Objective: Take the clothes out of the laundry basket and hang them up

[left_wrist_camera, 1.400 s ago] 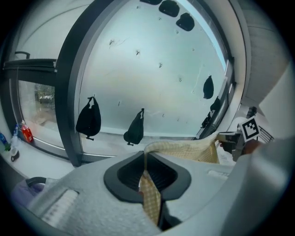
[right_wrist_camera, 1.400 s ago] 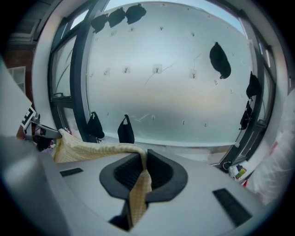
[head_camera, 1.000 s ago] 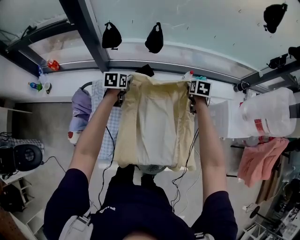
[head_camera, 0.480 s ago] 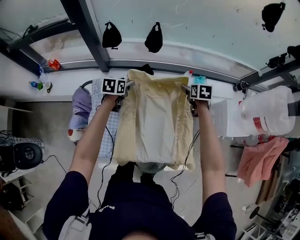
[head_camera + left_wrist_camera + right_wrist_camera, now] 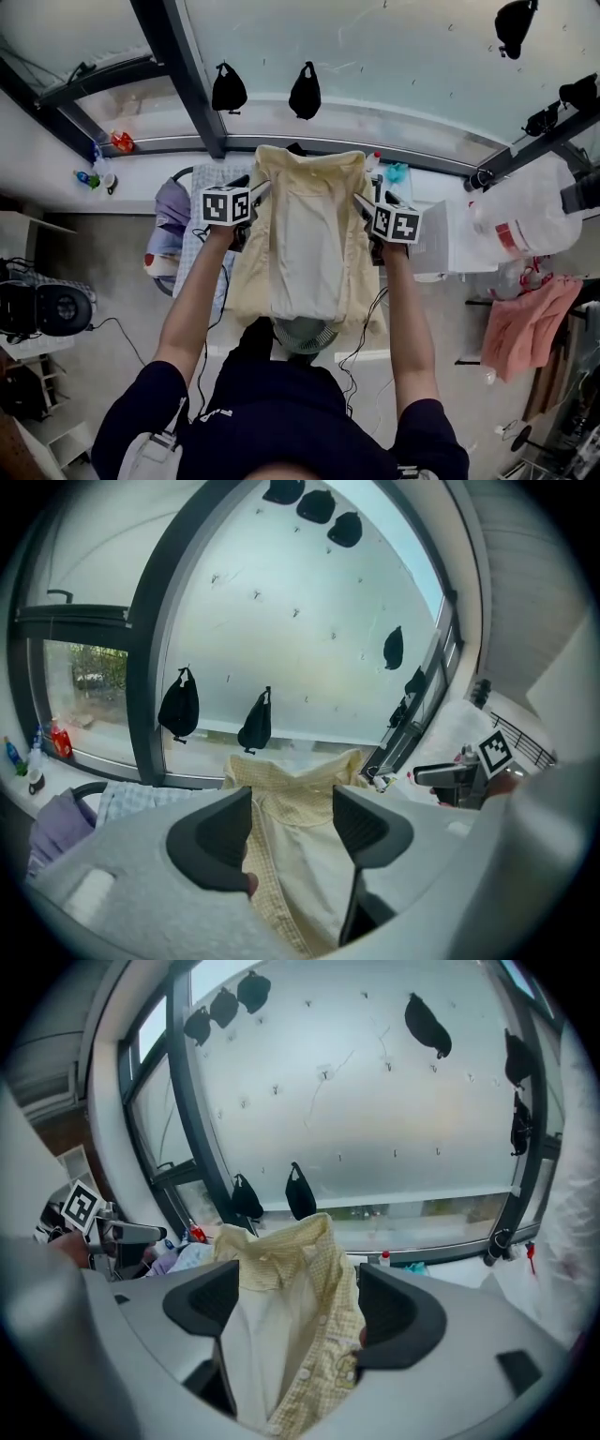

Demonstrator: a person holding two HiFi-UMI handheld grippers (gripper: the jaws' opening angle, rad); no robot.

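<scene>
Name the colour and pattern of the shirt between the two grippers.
The shirt is pale yellow in a fine check; clearest in the right gripper view.

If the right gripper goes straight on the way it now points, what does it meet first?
Most likely the yellow checked shirt: it is between the jaws of the right gripper, which have just been opening. The window is farther behind.

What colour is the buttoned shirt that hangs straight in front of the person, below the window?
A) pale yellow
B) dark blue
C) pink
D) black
A: the shirt is pale yellow with a fine check, and hangs below the window.
</scene>
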